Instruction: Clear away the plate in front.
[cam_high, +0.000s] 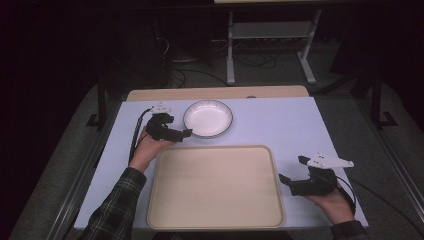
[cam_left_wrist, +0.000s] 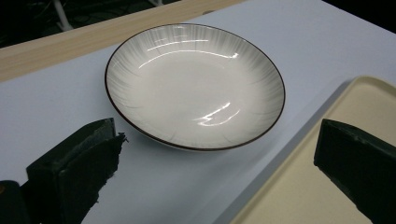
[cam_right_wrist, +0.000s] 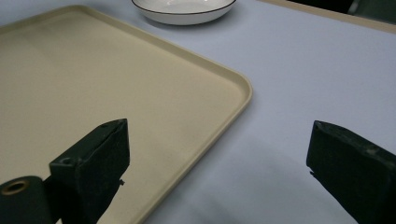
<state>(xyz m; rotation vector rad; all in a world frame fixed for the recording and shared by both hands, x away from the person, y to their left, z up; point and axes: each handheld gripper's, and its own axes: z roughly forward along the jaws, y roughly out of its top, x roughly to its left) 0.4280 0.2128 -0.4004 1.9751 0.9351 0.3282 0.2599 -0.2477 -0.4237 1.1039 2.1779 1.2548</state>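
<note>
A white shallow plate (cam_high: 208, 118) with a dark rim stands empty on the table, behind a large beige tray (cam_high: 216, 186) that is empty too. My left gripper (cam_high: 182, 134) is open just left of the plate, at the tray's far left corner. In the left gripper view its jaws stand wide apart, with the plate (cam_left_wrist: 196, 84) right in front and the tray (cam_left_wrist: 327, 186) under the right-hand jaw. My right gripper (cam_high: 292, 169) is open beside the tray's right edge, holding nothing. The right gripper view looks across the tray (cam_right_wrist: 116, 84) toward the plate (cam_right_wrist: 184, 9).
The white tabletop (cam_high: 285, 125) has a wooden strip (cam_high: 215, 93) along its far edge. Beyond the table is a dark floor with cables and a metal stand (cam_high: 270, 30). The person's forearms come in at the bottom corners.
</note>
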